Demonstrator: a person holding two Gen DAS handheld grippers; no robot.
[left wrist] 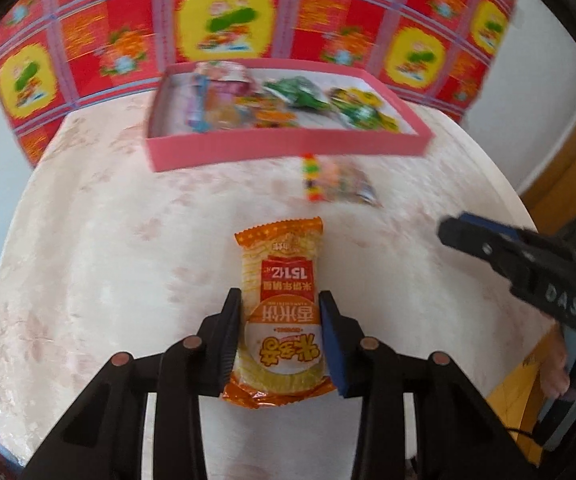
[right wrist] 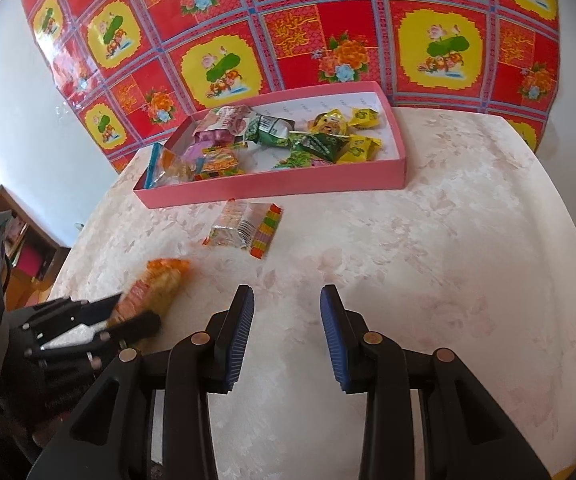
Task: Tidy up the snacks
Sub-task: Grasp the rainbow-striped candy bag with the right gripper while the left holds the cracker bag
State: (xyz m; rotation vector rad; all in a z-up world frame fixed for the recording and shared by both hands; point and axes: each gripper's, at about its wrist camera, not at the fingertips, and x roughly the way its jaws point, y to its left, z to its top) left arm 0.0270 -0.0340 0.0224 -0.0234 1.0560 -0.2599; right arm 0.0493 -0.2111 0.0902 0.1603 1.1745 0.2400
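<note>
My left gripper (left wrist: pixel 280 308) is shut on an orange rice-cracker packet (left wrist: pixel 280 280), held lengthwise between its jaws above the table. The same packet (right wrist: pixel 156 284) shows blurred at the left of the right wrist view, in the left gripper (right wrist: pixel 128 316). My right gripper (right wrist: pixel 287 300) is open and empty over the table; it also shows at the right of the left wrist view (left wrist: pixel 528 264). A pink tray (right wrist: pixel 272 188) with several snack packets stands at the back of the table. A clear gummy packet (right wrist: pixel 244 226) lies on the table just in front of the tray.
The round table (right wrist: pixel 428 260) has a pale floral cloth. A red and yellow patterned sheet (right wrist: pixel 288 32) hangs on the wall behind the tray. A wooden shelf unit (right wrist: pixel 20 240) stands at the left beyond the table edge.
</note>
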